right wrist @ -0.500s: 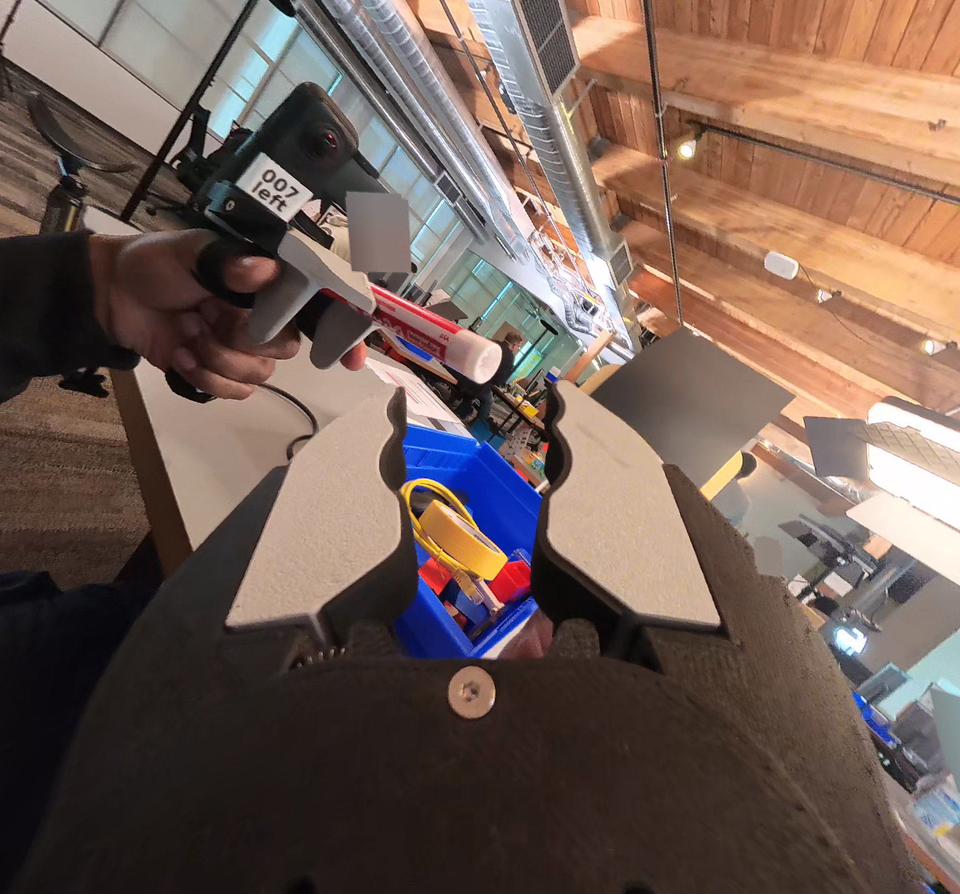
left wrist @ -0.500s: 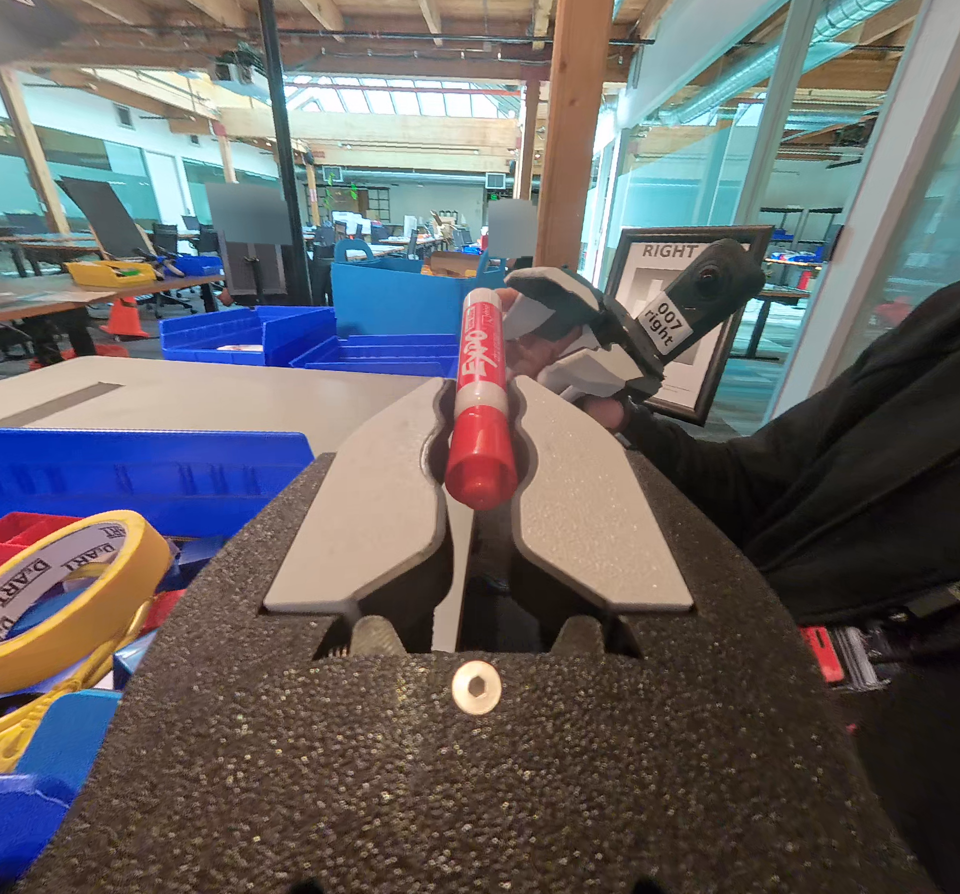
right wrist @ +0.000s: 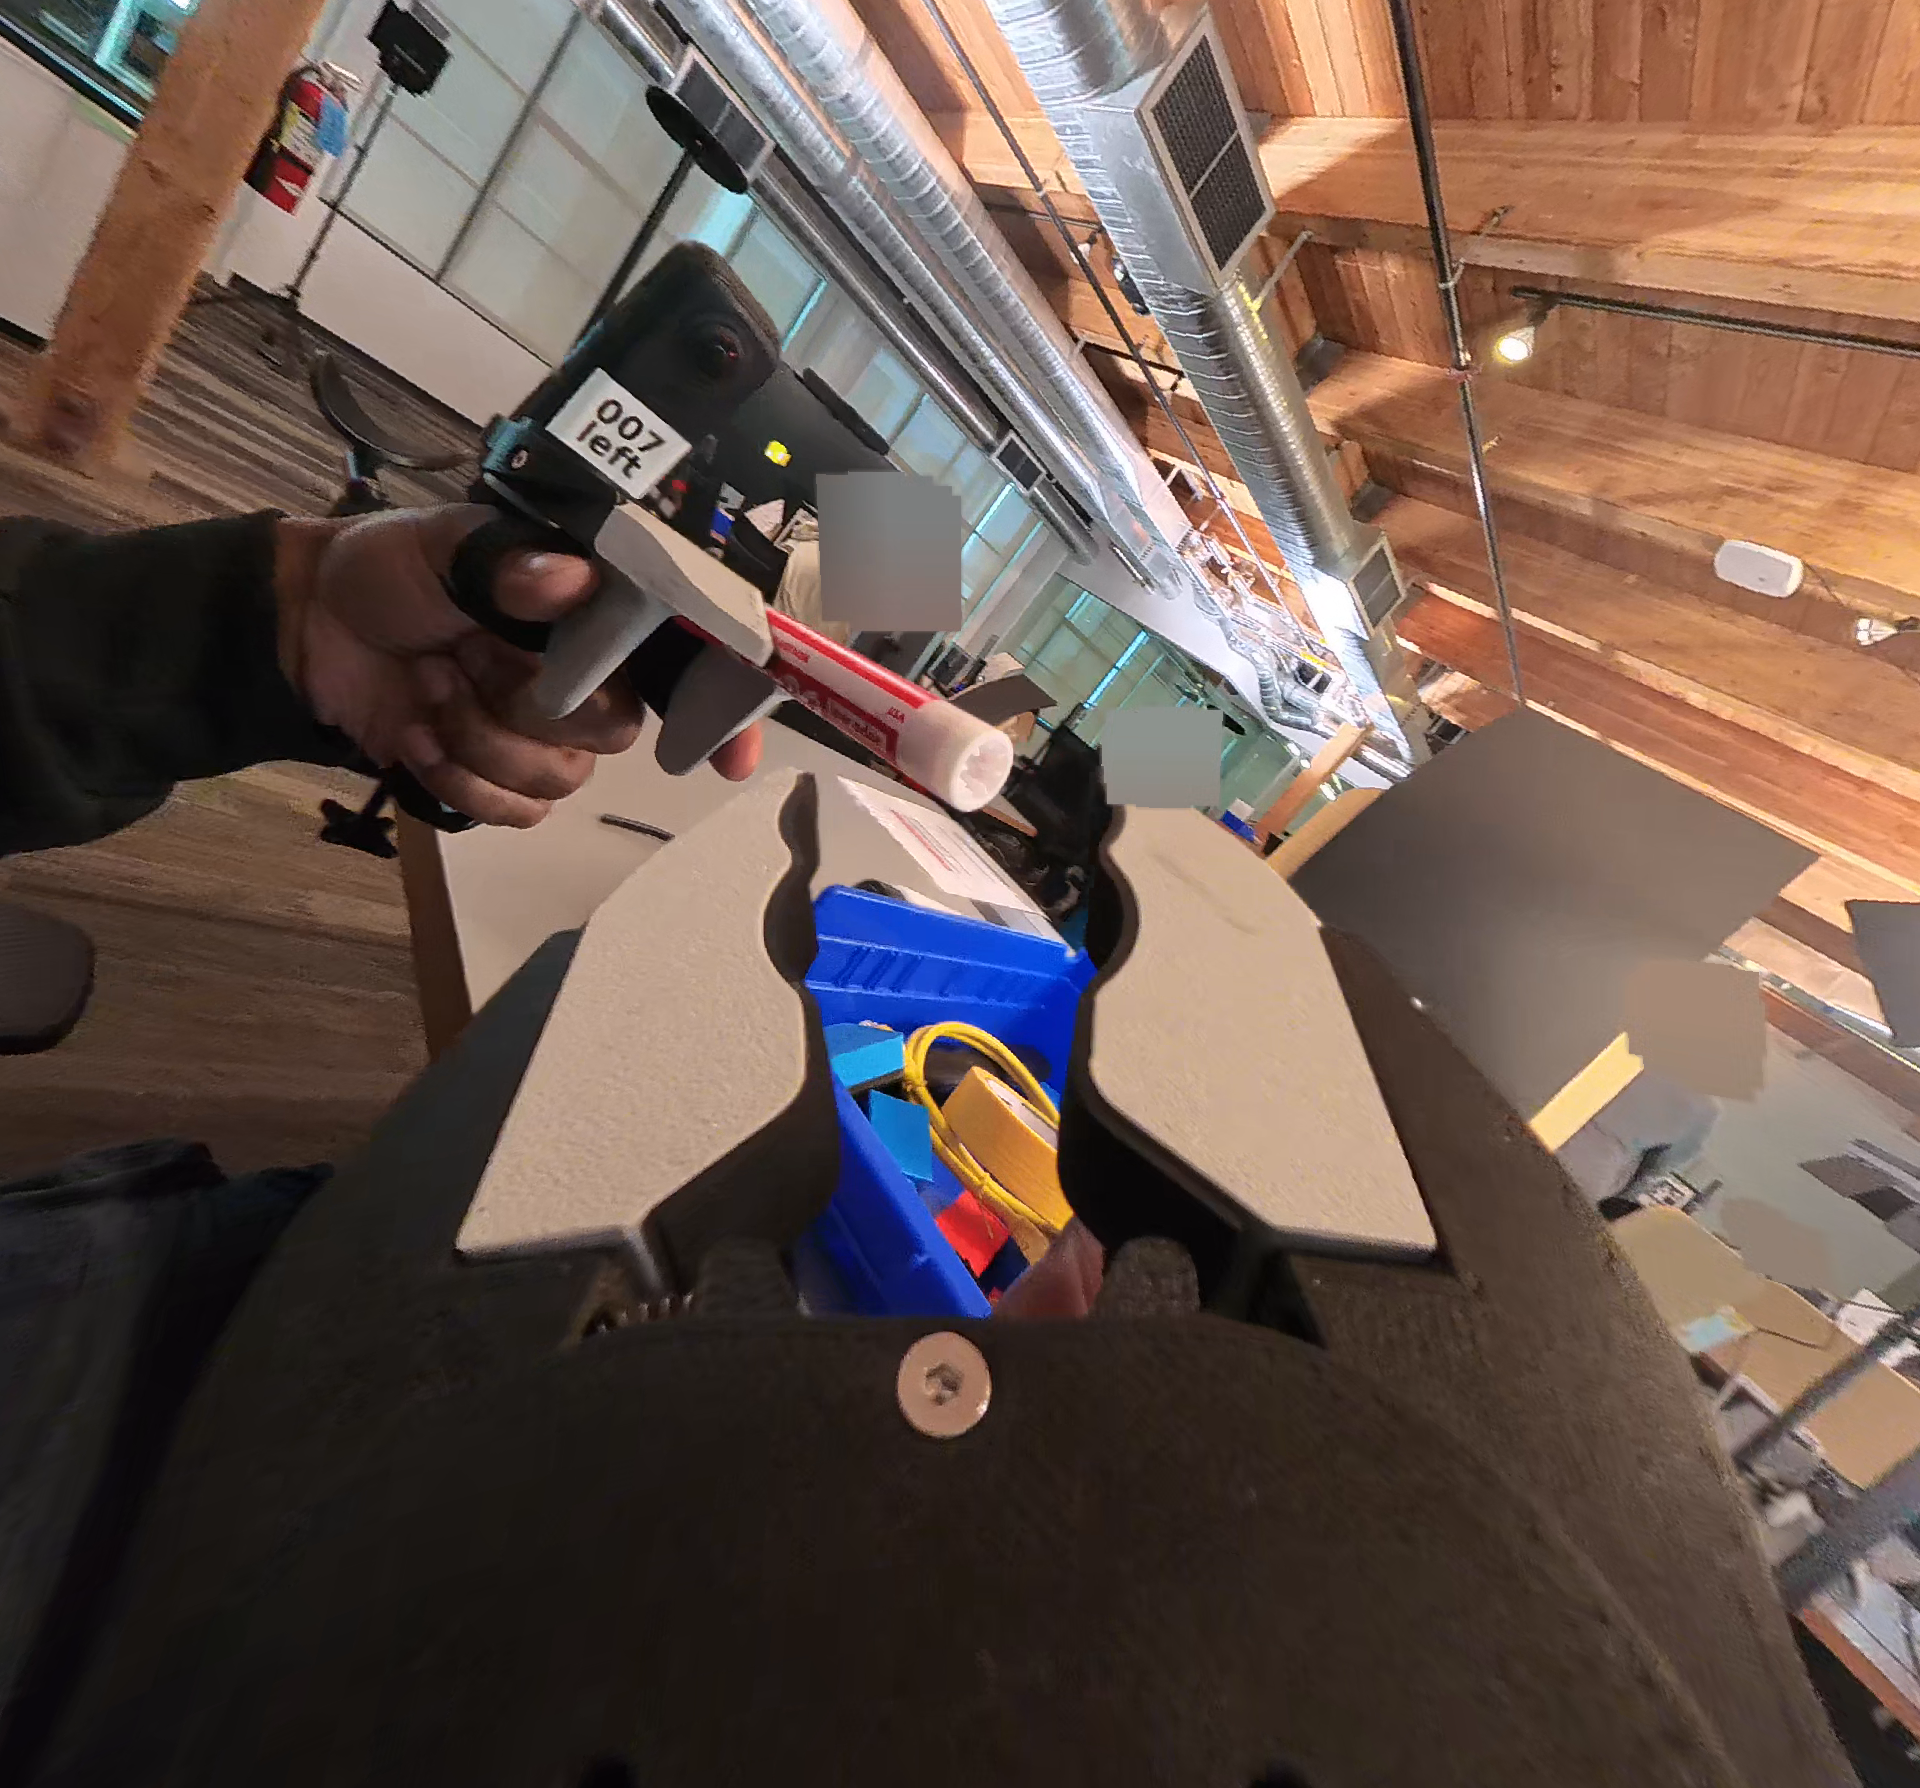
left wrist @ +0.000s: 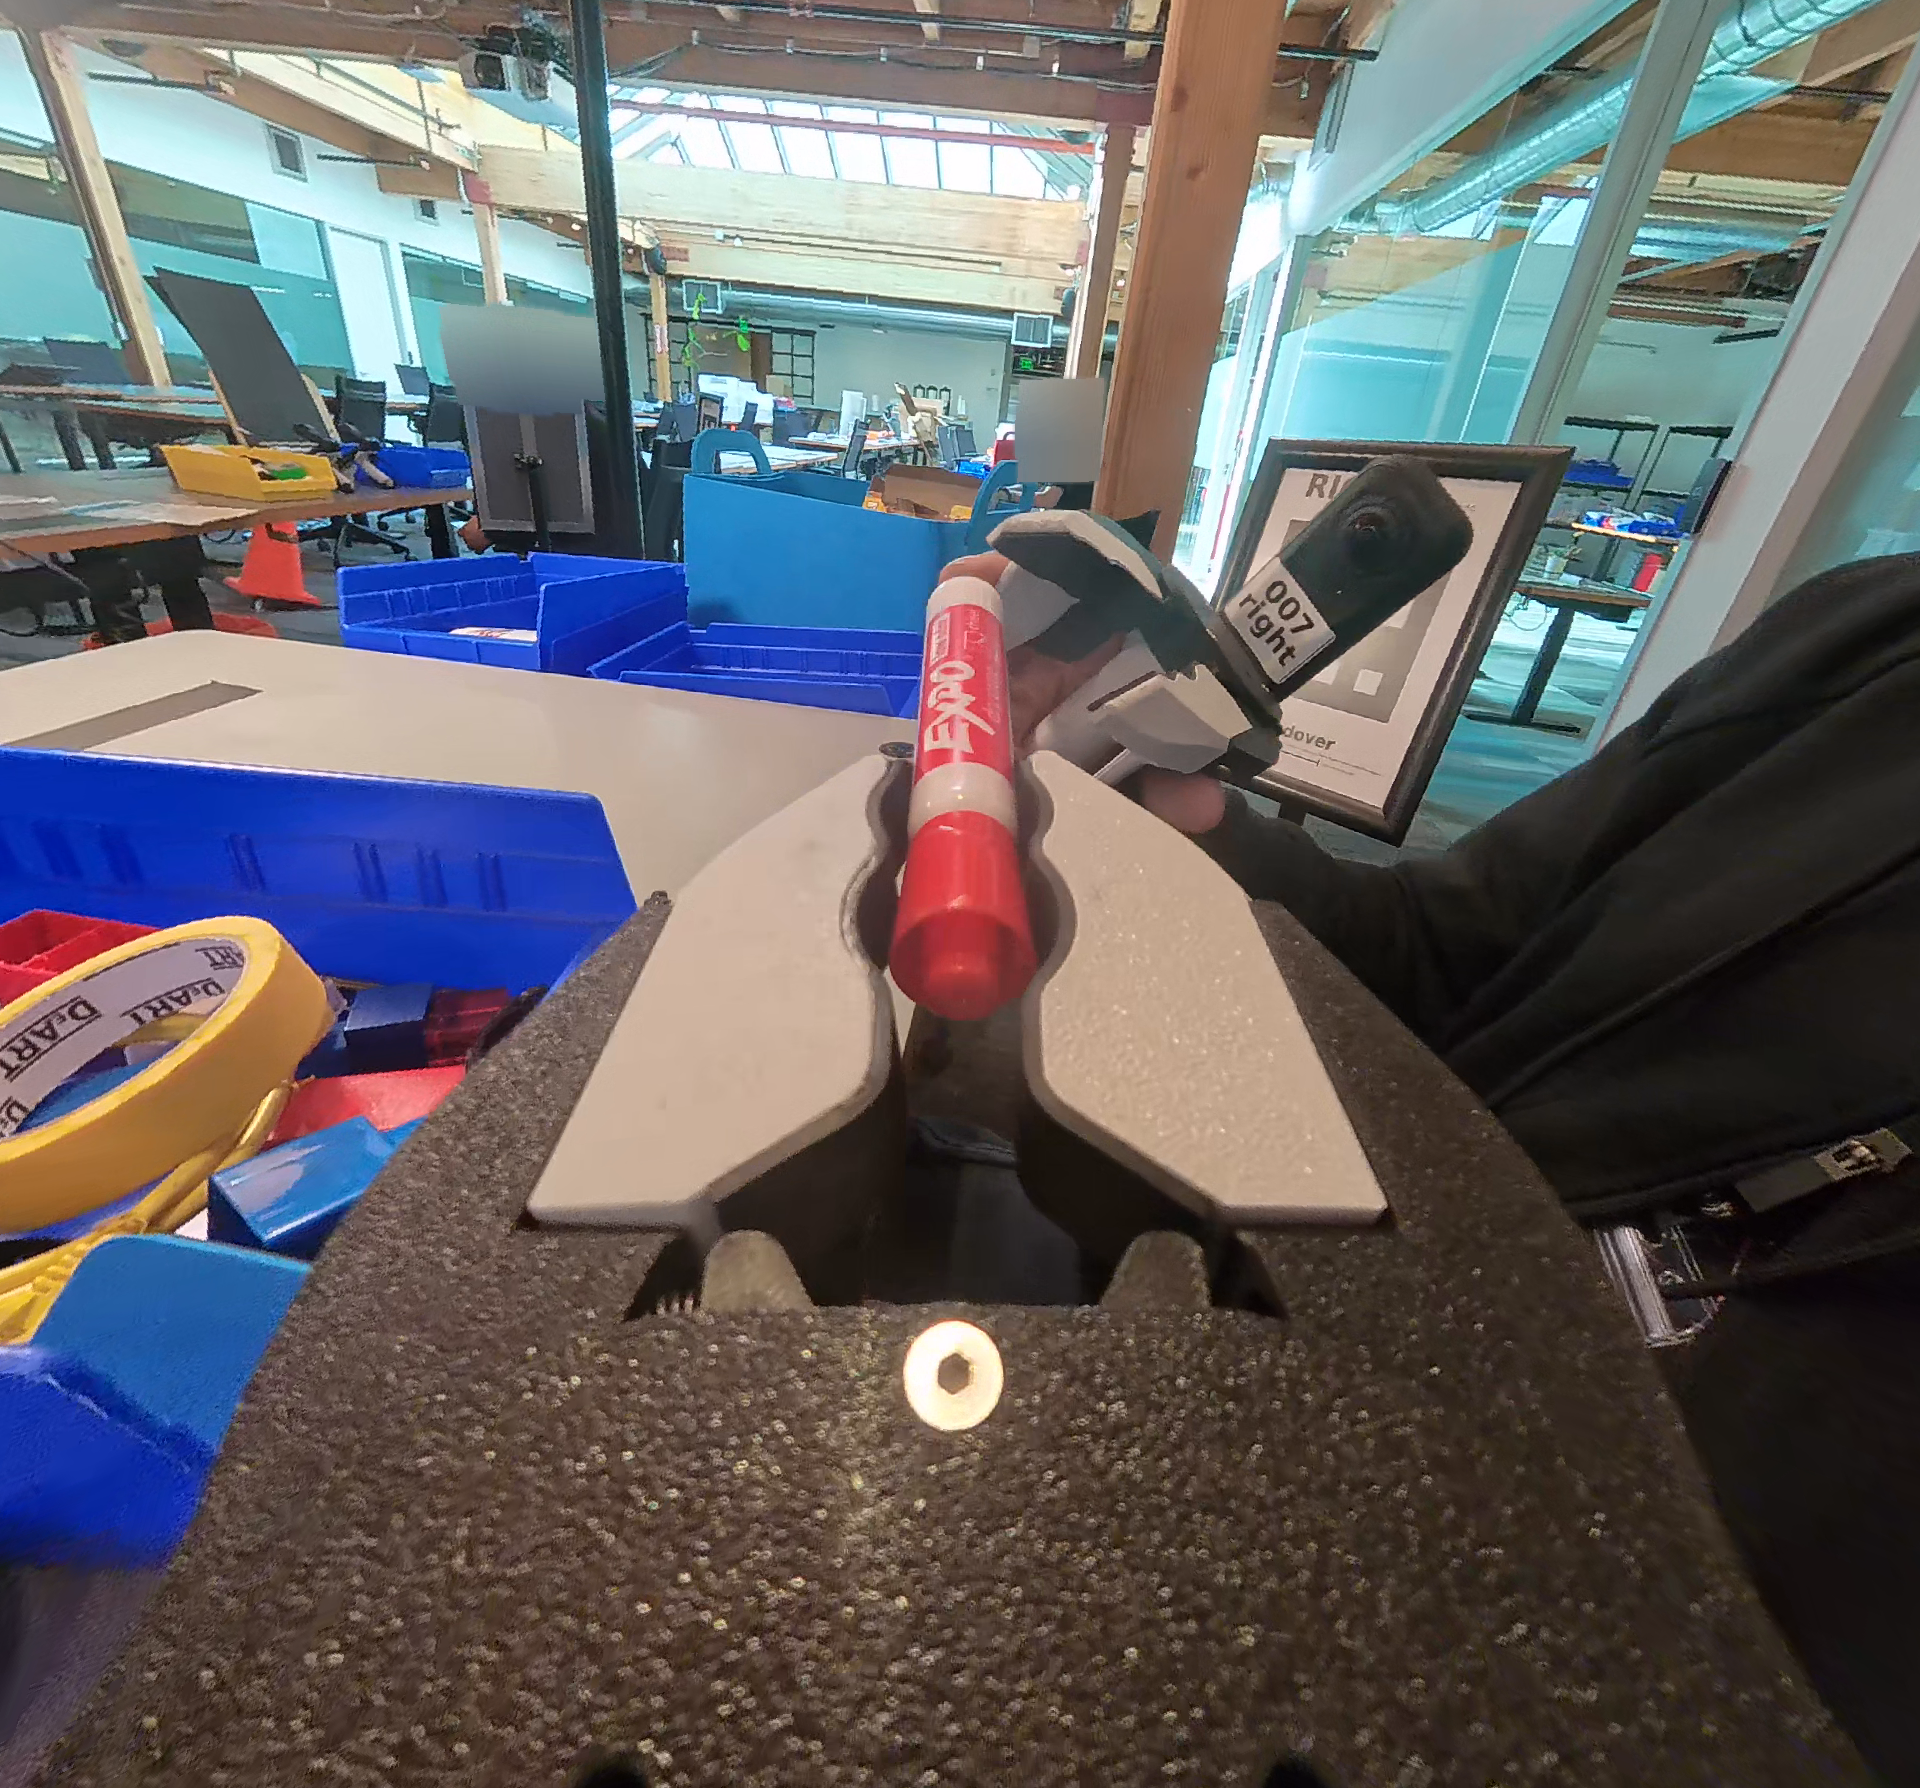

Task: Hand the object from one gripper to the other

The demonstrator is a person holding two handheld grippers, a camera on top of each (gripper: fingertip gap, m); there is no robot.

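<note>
The red marker (left wrist: 961,803) is clamped near its cap end by the left gripper (left wrist: 956,782), white end outward. The right gripper (right wrist: 951,839), spread wide, is held just short of that end. Contact seems not yet made; the handover remains undone.

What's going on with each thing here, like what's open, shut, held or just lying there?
Left gripper: shut on the red marker.
Red marker: capped, clamped near its cap, its white end pointing at the right gripper.
Right gripper: open, holding nothing.
Blue bin: open-topped, full of odds and ends.
Yellow tape roll: lying loose in the bin.
</note>
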